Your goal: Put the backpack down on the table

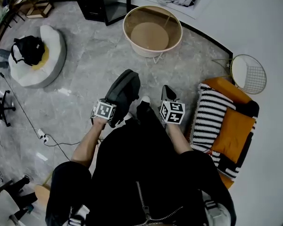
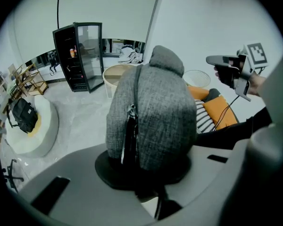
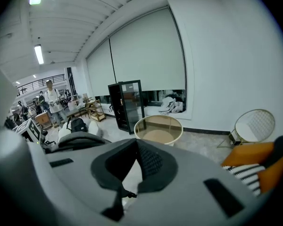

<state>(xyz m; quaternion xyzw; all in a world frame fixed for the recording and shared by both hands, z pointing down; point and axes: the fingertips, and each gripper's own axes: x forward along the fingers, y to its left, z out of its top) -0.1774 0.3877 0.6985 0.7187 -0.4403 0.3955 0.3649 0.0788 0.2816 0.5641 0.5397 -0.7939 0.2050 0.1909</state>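
Site: grey stone floor (image 1: pixel 85 84), open room.

1. Person (image 1: pixel 141 173) in black clothing stands at the lower centre of the head view, with one claw in each hand.
2. Orange sofa (image 1: pixel 236 131) sits at the person's right, with a black-and-white striped cushion (image 1: pixel 210 117) lying on it.
3. White beanbag (image 1: pixel 54 62) is at far left, well apart from the person. A black bag (image 1: pixel 29 50) rests on top of it.
4. Round tabletop (image 1: pixel 152 32) with a cream rim stands ahead of the person. Its surface is bare.
5. Black glass-door cabinet (image 1: pixel 106 4) stands behind the tabletop, to its left.
6. Grey backpack (image 1: pixel 124 91) is off the tabletop and well short of it, just ahead of the person's left side. It is held over the floor, but the steep head view does not settle whether its lower end touches the floor.
7. Round wire chair (image 1: pixel 249 74) stands just beyond the sofa.
8. Left claw (image 2: pixel 142 175) is clamped on the backpack. The left gripper view shows the grey fabric and a zip line rising straight out of the dark pads.
9. Right claw (image 1: pixel 167 94) is level with the backpack and just beside it on the right. Its jaws are closed together with nothing between them.
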